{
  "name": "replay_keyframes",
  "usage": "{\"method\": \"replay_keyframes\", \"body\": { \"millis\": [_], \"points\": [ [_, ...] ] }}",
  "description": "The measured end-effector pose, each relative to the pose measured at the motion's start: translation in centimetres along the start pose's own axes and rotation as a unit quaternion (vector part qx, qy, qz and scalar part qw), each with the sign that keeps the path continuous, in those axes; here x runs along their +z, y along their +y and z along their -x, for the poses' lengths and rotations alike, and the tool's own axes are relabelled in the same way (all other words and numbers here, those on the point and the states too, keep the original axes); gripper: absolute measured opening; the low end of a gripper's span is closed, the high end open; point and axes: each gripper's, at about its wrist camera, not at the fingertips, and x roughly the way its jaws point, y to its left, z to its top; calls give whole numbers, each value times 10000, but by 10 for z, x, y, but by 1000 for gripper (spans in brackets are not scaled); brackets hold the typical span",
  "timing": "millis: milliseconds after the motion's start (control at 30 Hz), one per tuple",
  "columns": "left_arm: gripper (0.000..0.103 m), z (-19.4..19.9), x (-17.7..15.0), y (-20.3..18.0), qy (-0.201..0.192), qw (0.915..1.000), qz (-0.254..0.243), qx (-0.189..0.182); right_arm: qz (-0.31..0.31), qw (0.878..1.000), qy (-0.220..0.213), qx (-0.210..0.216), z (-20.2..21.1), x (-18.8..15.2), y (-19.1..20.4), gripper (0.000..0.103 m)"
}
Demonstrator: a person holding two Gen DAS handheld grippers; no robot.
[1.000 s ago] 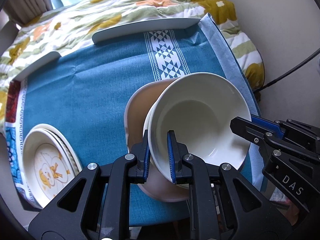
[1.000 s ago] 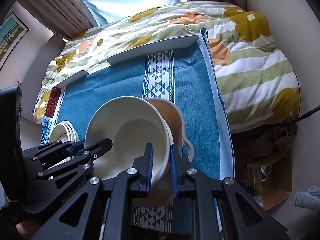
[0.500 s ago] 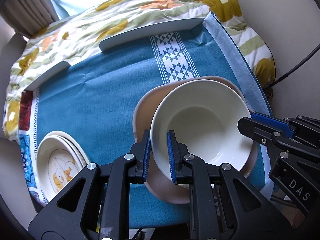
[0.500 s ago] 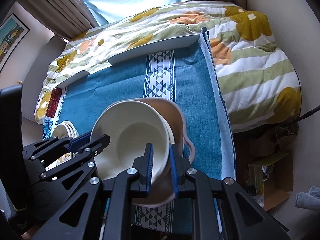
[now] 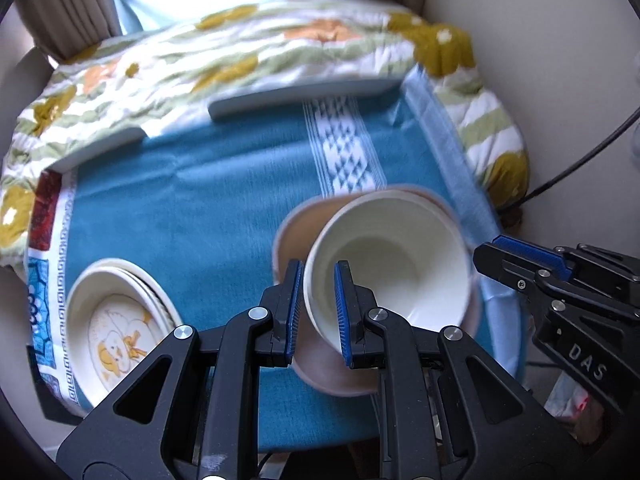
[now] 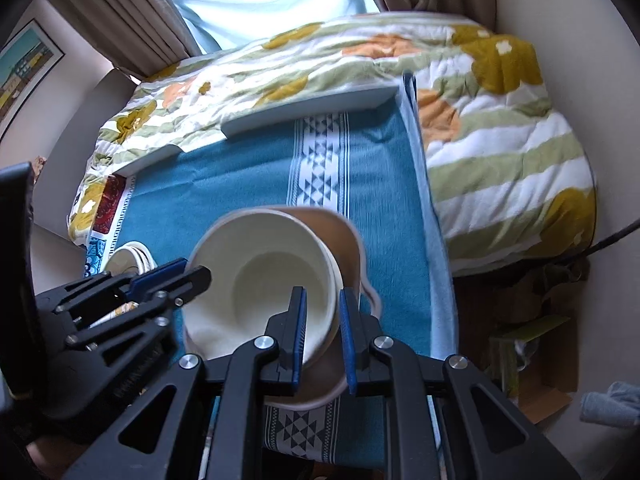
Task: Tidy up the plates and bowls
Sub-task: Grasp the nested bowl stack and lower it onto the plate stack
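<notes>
Two grippers work the same white bowl (image 5: pixel 386 264). Compared with one second ago, the bowl sits lower and deeper inside the brown bowl (image 5: pixel 292 240), and its rim now lines up closer with the brown rim. In both views the fingers stand wider apart than half a second ago. The left gripper (image 5: pixel 317 312) straddles the near rim with a small gap at each pad, and the right gripper (image 6: pixel 322 336) does the same on the opposite rim. This reads as release: nesting of the two bowls appears complete.

The nested bowls rest near the right edge of the blue cloth (image 5: pixel 180 220), close to its front corner. The plate stack (image 5: pixel 116 324) lies at the front left corner. The middle and far part of the cloth give open room; the right edge gives little margin.
</notes>
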Motion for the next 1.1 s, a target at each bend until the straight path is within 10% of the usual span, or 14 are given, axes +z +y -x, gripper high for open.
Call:
{"method": "replay_keyframes", "body": {
  "millis": [133, 200, 267, 333, 467, 933, 1100],
  "points": [
    [37, 44, 3, 10, -519, 9985, 103, -117, 180, 9994, -292, 53, 34, 3, 6, 15],
    [87, 63, 3, 15, -729, 9972, 130, -121, 255, 9987, -439, 83, 50, 4, 8, 15],
    [97, 82, 1, 22, -992, 9949, 124, -140, 372, 9978, -540, 90, 65, 2, 9, 15],
    [97, 91, -2, 29, -995, 9949, 62, -171, 504, 9971, -573, 54, 74, 0, 10, 23],
    [97, 88, -10, 42, -630, 9976, -21, -302, 802, 9952, -556, -71, 79, -8, 7, 103],
    [94, -18, -46, 59, 724, 9963, -229, -413, 929, 9899, 879, -609, -14, -31, -18, 102],
    [80, -48, -43, 53, 1210, 9910, -355, -445, 1080, 9833, 1296, -688, -45, -22, -11, 80]
  ]
}}
